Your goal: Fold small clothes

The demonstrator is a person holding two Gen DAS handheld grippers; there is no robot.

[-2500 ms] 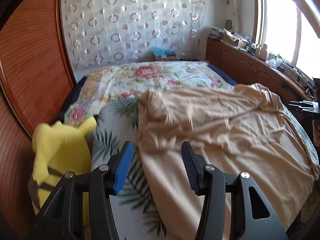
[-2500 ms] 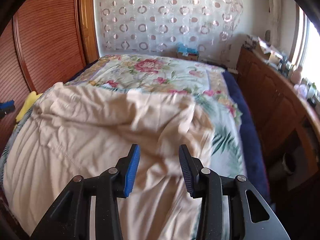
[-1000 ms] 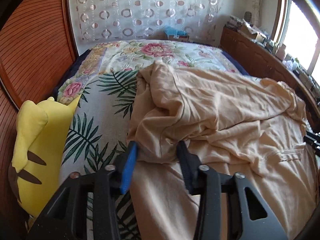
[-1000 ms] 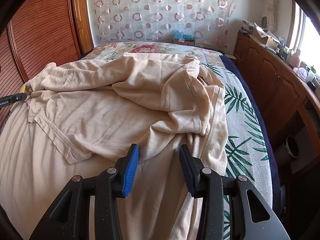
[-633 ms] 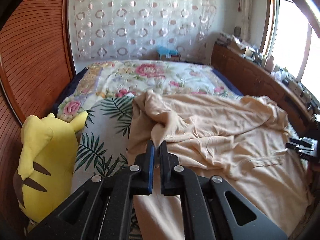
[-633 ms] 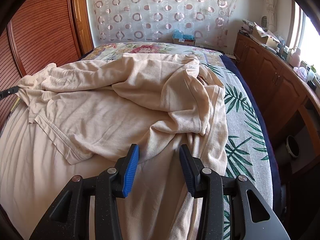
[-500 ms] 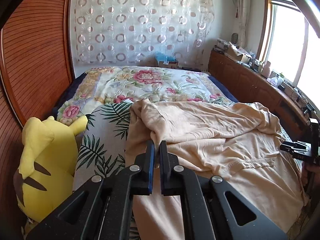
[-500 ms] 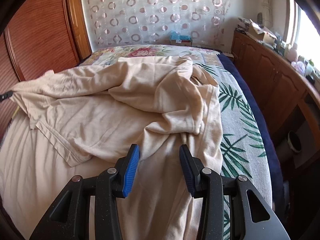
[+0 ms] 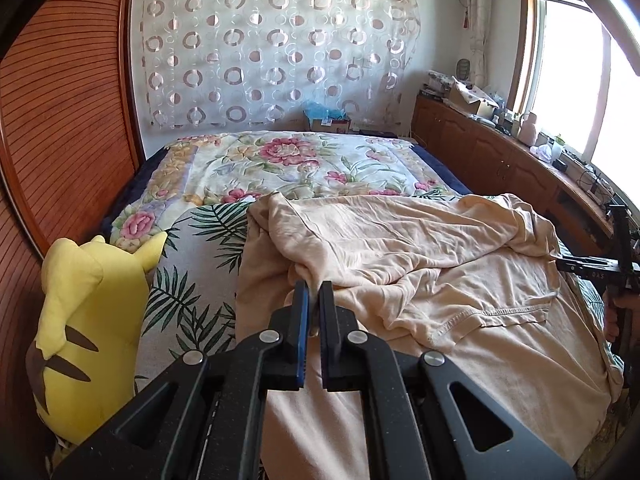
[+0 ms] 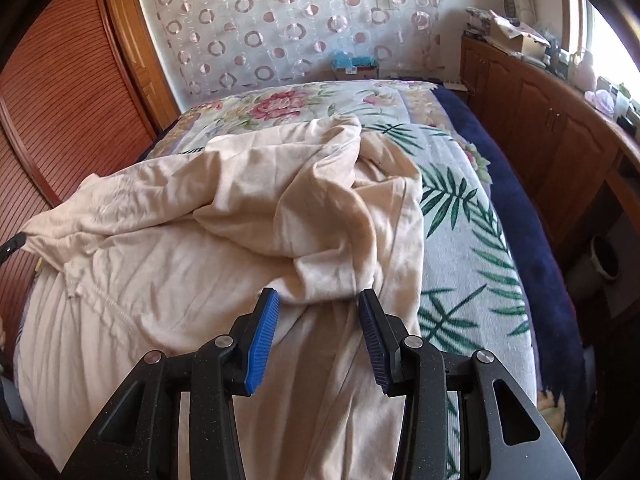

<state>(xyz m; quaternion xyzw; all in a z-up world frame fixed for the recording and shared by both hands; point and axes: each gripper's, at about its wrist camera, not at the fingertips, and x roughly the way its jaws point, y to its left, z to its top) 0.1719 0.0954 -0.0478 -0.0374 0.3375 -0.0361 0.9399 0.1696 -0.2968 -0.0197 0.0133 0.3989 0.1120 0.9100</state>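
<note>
Peach cotton is pinched between the closed jaws of the left gripper (image 9: 313, 294), which holds a bunched corner of the garment (image 9: 420, 256). The right gripper (image 10: 318, 306) has its jaws wide apart around the opposite corner, not yet gripping. The garment lies crumpled across the bed (image 10: 460, 216), so this looks like the spreading step; next the right jaws should close, then both pull outward. On the far floor a cardboard box (image 9: 326, 122) seems to hold something blue, too small to identify.
</note>
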